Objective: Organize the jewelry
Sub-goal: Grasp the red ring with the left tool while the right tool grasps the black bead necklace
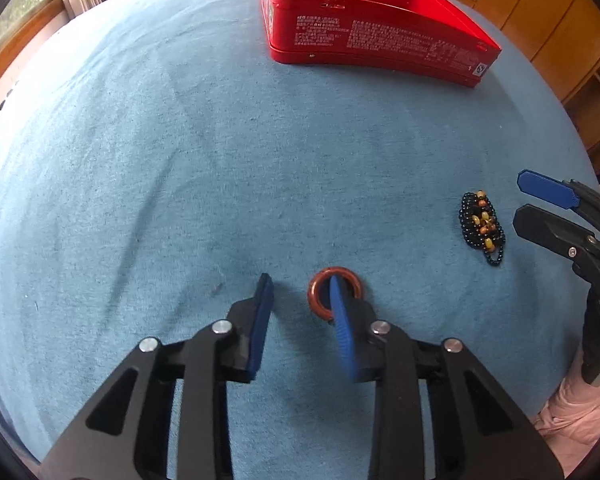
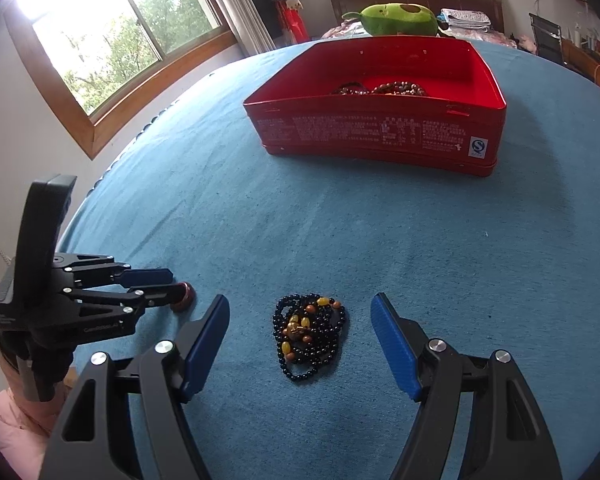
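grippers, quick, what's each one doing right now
Left hand-held gripper: open, one finger poking through the red-brown ring, not clamped.
Right hand-held gripper: open, straddling the black bead necklace, holding nothing.

The left gripper (image 1: 300, 286) hangs low over the blue cloth (image 1: 180, 180), jaws apart, its right finger poking through a reddish-brown ring (image 1: 318, 298) lying flat. To the right a black beaded bracelet with amber beads (image 1: 482, 226) sits heaped, near the right gripper (image 1: 518, 200), whose fingers stand apart. A red tin box (image 1: 372, 40) stands farther off
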